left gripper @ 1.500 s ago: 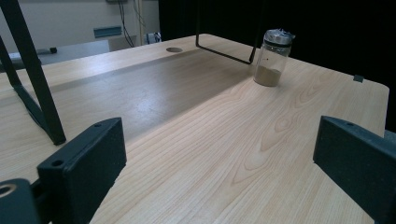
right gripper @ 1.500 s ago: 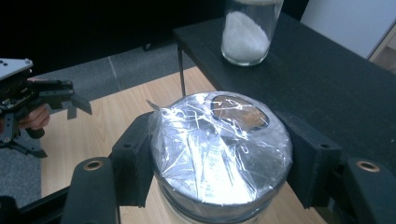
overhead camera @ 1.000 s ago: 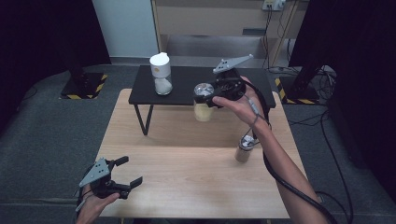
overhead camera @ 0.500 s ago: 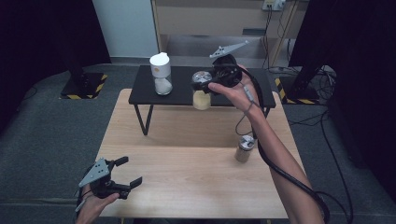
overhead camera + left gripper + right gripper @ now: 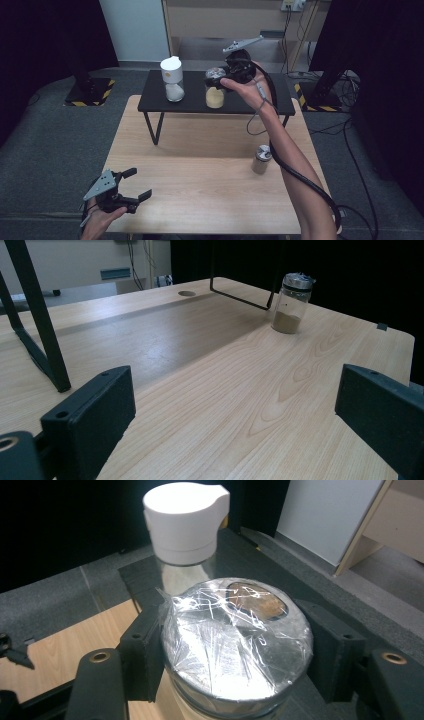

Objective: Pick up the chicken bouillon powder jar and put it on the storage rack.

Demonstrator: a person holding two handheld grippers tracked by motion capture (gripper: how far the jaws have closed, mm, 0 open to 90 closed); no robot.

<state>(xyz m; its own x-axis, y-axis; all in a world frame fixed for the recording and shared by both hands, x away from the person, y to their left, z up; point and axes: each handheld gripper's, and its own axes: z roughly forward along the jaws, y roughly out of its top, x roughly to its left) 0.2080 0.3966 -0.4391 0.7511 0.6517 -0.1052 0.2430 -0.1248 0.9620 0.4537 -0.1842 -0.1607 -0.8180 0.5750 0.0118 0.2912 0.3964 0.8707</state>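
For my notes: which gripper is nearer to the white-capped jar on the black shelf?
Right. The right gripper grips a foil-lidded jar beside the white-capped jar; the left gripper rests at the table's near corner.

A light wooden table [image 5: 200, 175] is seen, with a low black shelf [image 5: 265, 102] set on its far part. A white-lidded jar [image 5: 172, 79] is carried on the shelf, while a small foil-capped jar [image 5: 261, 159] is stood on the tabletop itself.
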